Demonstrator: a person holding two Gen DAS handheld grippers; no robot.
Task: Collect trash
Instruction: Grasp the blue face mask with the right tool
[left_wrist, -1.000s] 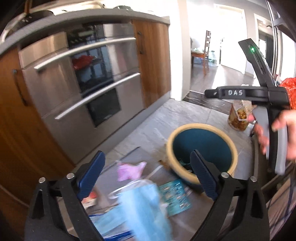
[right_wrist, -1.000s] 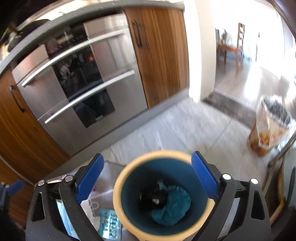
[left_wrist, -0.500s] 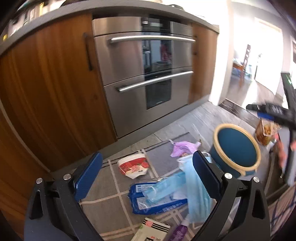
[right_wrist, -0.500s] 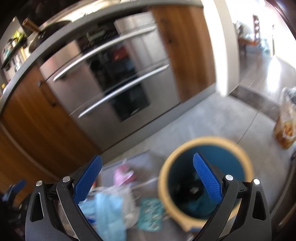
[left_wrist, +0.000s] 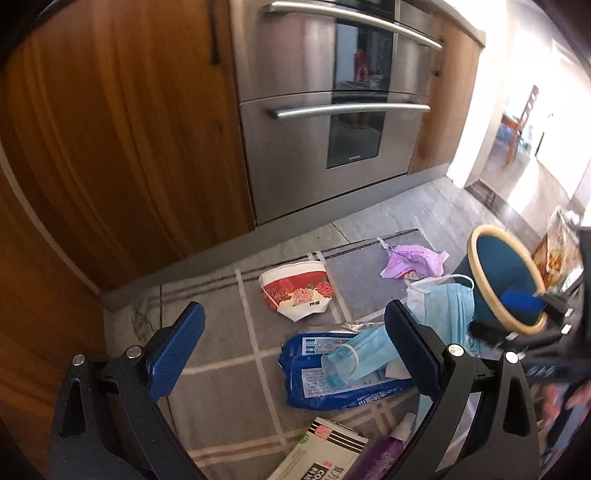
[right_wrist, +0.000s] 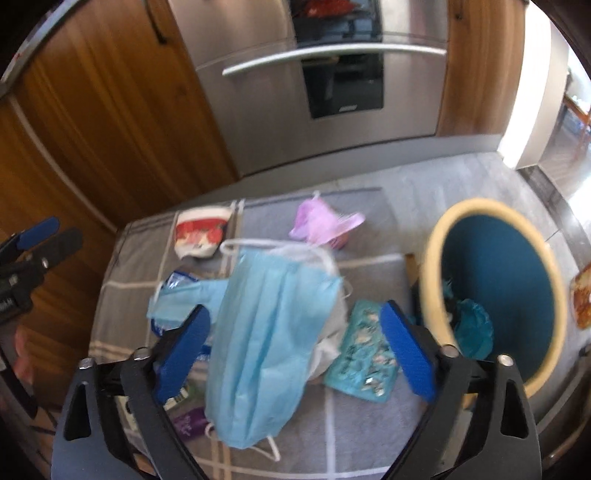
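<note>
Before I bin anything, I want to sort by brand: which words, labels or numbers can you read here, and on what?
"SIEMENS", small, on the oven door; I am not certain of it.
Dark mark on the paper bowl: too small to read.
White print on the blue packet: too small.
Large letters on the box: cut off, unreadable.
Purple bottle: blurred.

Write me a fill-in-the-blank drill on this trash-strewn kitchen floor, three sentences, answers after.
1. The inside of the bin with the cream rim is coloured ____.
2. The item lying between the right gripper fingers is a light blue ____.
3. The red-flowered paper bowl lies on the checked ____.

Missing words: teal; face mask; rug
</note>
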